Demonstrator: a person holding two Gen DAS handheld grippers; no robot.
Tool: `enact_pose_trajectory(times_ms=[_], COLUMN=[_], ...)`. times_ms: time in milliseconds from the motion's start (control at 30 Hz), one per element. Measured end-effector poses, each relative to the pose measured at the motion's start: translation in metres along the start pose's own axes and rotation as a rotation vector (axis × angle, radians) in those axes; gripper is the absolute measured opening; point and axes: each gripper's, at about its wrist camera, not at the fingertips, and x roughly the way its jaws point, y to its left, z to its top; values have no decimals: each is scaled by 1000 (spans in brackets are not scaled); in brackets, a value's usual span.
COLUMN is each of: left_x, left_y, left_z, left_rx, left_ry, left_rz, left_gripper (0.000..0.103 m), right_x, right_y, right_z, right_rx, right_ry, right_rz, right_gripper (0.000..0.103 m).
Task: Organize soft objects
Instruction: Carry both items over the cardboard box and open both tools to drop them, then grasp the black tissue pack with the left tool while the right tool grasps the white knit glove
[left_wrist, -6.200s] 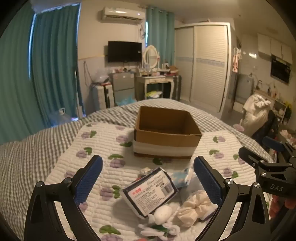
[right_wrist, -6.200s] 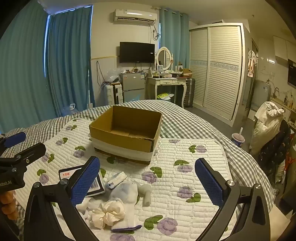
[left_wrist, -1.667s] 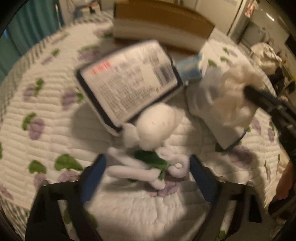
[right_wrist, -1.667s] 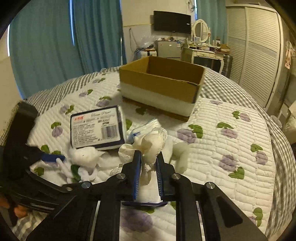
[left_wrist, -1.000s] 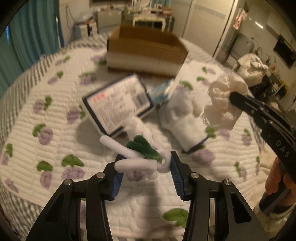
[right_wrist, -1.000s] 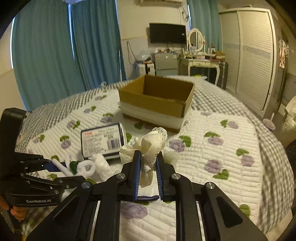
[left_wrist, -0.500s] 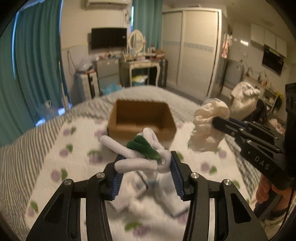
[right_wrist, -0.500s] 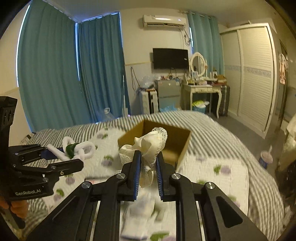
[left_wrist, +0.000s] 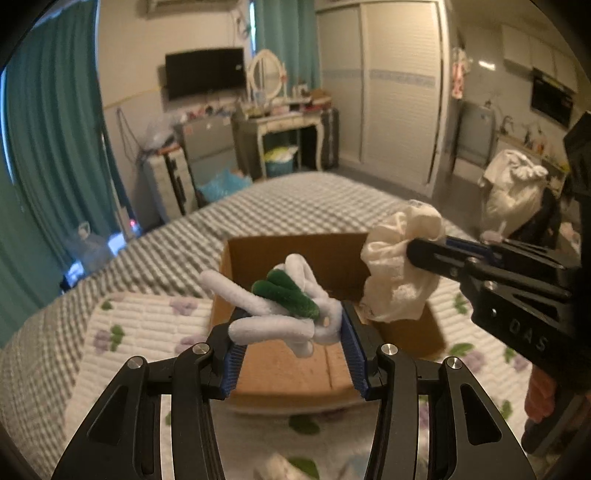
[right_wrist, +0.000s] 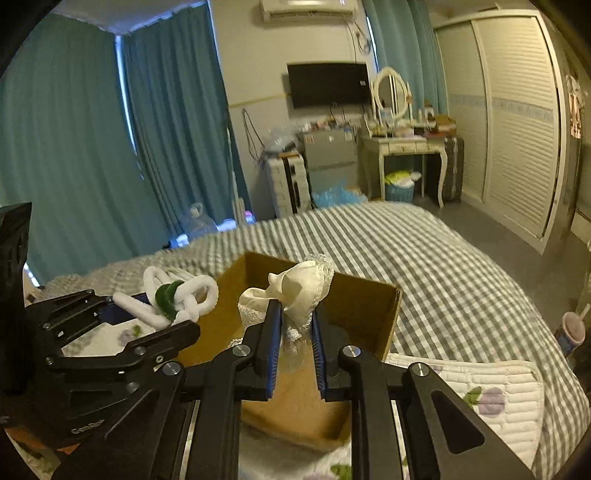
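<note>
Cardboard box (left_wrist: 332, 365) lies below both loads, presumably for dropping. White-and-green plush (left_wrist: 288, 310) is clenched by the left gripper (left_wrist: 291, 350). Cream scrunchie (right_wrist: 295, 291) is pinched by the right gripper (right_wrist: 295, 354).

Teal curtains (right_wrist: 92, 147), wall television (right_wrist: 328, 85), dressing table (right_wrist: 402, 147), white wardrobe (right_wrist: 517, 122).

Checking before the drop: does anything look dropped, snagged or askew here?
Nothing stands out. The left tool grips the white-and-green plush toy, the right tool the cream scrunchie, both over the open cardboard box.
</note>
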Motion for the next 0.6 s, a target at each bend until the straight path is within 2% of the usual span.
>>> enact_pose_trajectory(times_ms=[167,200,233,267,300,333,367,433,500,600], left_x=[38,40,41,40,39,35,30,13,-7,-47], left_y=[8,9,7,6,5,5,4,-1,-5,-12], left_z=[-2,-3,-2,-2,-2,-2,-1,1,5,10], left_rx=[-20,-22,-29,-38,-46,-52,-55,-49,-44,-19], left_ry=[25,25,22,23,29,28,19,4,-23,-59], left_rz=[10,25,31,36,54,65,60,62,66,79], left_gripper=[47,52,53,56,66,69,70,85,89,89], right_x=[45,50,51,51,48,44,36,18,-7,-49], right_y=[-17,-18,-21,-22,-25,-25,-26,-24,-23,-21], right_z=[-10,-12,-13,-13,-12,-12,-11,-6,1,11], right_rx=[35,39,42,44,50,60,67,59,43,43], right_ry=[76,89,94,94,94,94,88,69,44,7], right_rz=[-7,-7,-17,-31,-37,-41,-44,-55,-69,-80], right_gripper=[16,16,18,28,37,54,59,59,60,66])
